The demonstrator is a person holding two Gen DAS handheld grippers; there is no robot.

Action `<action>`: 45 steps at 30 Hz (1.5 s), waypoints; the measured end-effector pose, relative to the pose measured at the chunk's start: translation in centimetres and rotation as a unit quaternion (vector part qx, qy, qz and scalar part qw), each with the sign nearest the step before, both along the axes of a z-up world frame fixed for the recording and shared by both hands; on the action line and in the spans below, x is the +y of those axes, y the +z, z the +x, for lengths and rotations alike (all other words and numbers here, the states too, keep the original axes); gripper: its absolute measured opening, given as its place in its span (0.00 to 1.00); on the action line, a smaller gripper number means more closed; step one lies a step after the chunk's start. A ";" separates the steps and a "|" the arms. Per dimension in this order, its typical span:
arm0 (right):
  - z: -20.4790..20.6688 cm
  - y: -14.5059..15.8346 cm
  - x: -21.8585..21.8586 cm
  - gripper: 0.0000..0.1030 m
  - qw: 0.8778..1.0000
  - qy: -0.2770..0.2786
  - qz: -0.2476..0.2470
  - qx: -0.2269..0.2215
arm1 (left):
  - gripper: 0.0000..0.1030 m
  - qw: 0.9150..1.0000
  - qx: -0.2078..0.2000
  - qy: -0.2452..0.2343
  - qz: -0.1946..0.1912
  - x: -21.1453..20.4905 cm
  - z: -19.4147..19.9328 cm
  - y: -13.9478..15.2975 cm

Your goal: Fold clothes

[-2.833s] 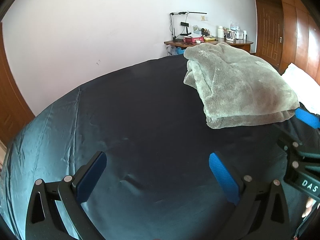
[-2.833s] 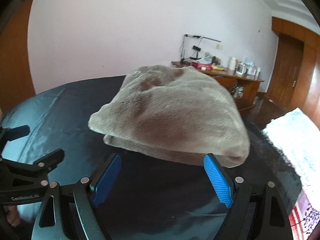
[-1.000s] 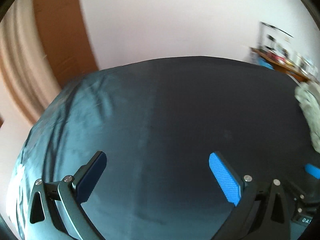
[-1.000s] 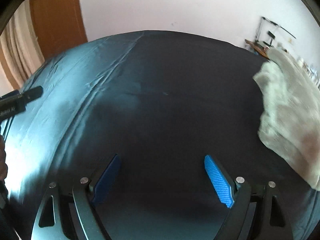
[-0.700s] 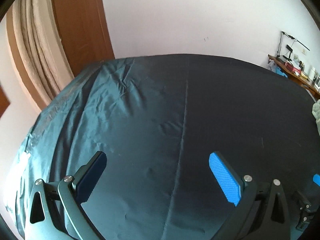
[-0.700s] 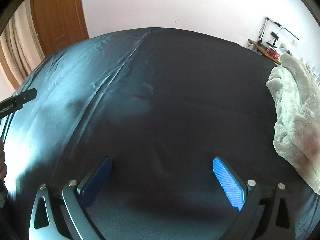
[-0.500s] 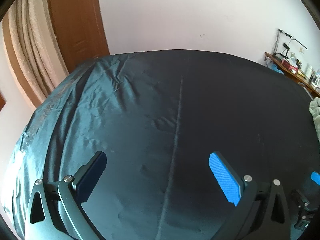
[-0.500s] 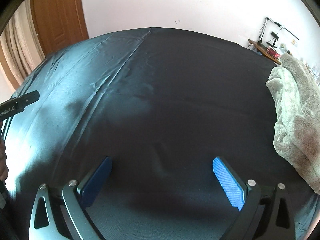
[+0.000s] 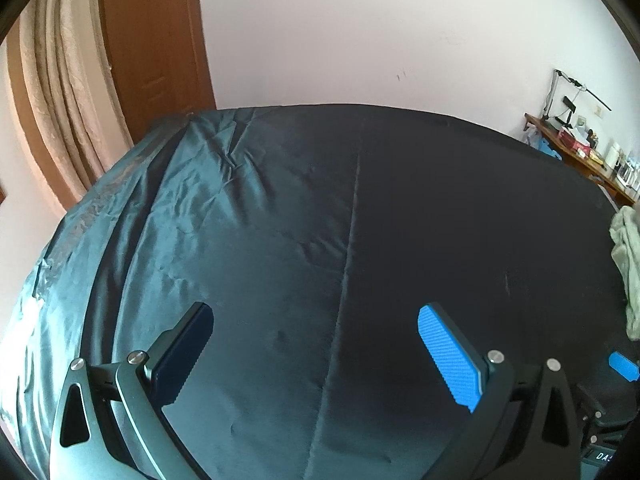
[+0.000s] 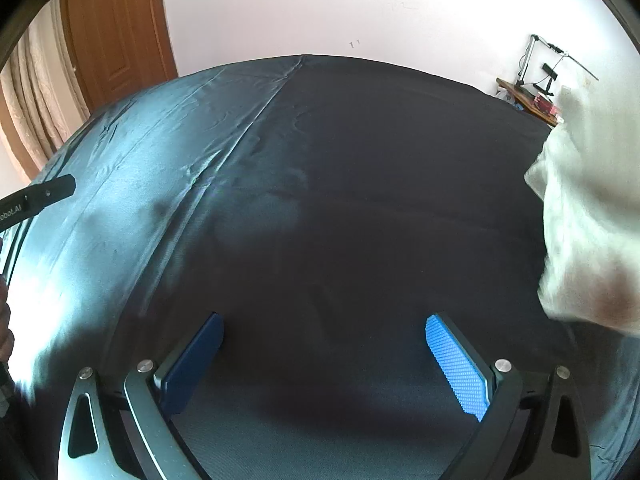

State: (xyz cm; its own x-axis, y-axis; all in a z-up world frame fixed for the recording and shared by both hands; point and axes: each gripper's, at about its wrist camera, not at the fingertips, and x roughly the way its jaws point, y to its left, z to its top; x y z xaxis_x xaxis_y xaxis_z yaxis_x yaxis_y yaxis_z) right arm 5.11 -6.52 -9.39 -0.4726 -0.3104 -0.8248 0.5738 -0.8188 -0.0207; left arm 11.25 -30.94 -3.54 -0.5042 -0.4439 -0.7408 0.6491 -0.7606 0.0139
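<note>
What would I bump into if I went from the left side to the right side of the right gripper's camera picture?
Beige curtain → brown wooden door → dark bed sheet → desk with a lamp → fluffy folded garment.

Black-framed left tongs, blue ribbed pads, silver screws, right tongs alike

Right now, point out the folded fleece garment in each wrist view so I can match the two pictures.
Left wrist view: the folded fleece garment is a narrow grey strip cut off by the right edge, lying on the dark sheet.
Right wrist view: the garment fills the right edge, larger and blurred.
Shared landmark: the wooden desk by the white wall, seen just above the garment in both views.
</note>
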 end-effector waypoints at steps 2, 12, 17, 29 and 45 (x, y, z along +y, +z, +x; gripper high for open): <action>0.0 0.0 0.0 1.00 1.000 0.000 0.000 0.000 | 1.00 1.000 0.002 0.001 0.000 -0.1 0.1 0.1; -0.1 0.0 0.0 1.00 1.000 -0.001 0.001 0.000 | 1.00 1.000 0.014 0.011 0.002 -0.8 0.6 0.3; -0.1 0.0 -0.1 1.00 1.000 -0.001 0.001 0.000 | 1.00 1.000 0.016 0.013 0.001 -0.9 0.8 0.4; -0.7 0.0 -0.5 1.00 1.000 -0.001 0.001 0.000 | 1.00 1.000 0.023 0.001 -0.011 -0.2 0.8 0.8; -2.4 0.0 -1.6 1.00 1.000 -0.002 0.002 0.000 | 1.00 1.000 0.005 -0.006 -0.026 1.3 -0.7 2.6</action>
State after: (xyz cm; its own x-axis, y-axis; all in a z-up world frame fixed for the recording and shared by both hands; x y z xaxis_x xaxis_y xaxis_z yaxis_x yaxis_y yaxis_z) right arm 2.68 -8.12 -9.44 -0.4734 -0.3063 -0.8259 0.5712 -0.8205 -0.0231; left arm 10.53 -29.63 -0.99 -0.5178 -0.4745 -0.7119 0.6397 -0.7672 0.0461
